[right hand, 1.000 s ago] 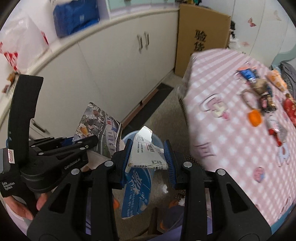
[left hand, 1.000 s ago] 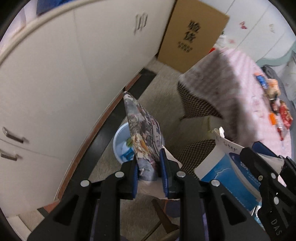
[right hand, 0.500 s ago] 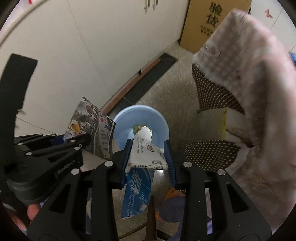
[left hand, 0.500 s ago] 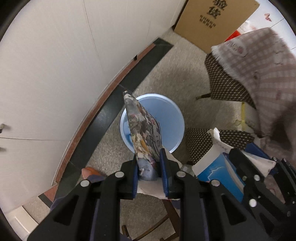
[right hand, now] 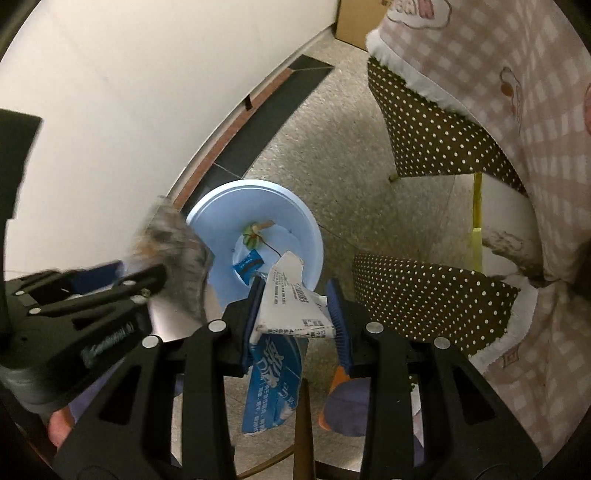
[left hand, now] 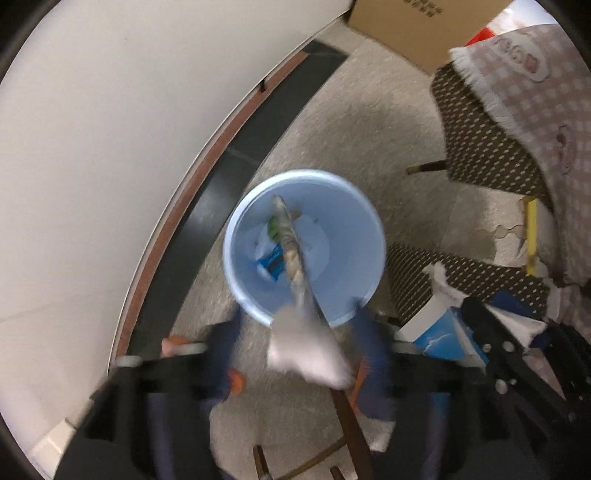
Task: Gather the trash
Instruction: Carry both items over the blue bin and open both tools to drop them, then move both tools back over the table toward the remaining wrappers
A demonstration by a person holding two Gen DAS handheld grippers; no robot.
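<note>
A light blue bin [left hand: 354, 229] stands on the floor right below both grippers, with a green scrap and a small blue wrapper at its bottom. My left gripper [left hand: 299, 354] is blurred and its jaws are opening. The colourful printed wrapper [left hand: 293, 254] hangs loose between them, edge-on over the bin, and neither pad presses on it. My right gripper [right hand: 295, 310] is shut on a blue-and-white paper packet [right hand: 288, 306] just above the bin [right hand: 295, 218] rim. In the right wrist view, the left gripper [right hand: 155, 273] and the blurred wrapper [right hand: 173, 251] sit at the left.
A white cabinet [left hand: 110, 129] with a dark floor strip curves along the left. A cardboard box [left hand: 424, 29] leans at the back. Brown dotted cushions [right hand: 424, 295] and a pink checked tablecloth [right hand: 517, 110] crowd the right. Wooden chair legs and a person's feet lie underneath.
Both grippers have come down over the bin and now point into it. The left jaws have spread and the printed wrapper has come free. The right grip on the packet is unchanged.
</note>
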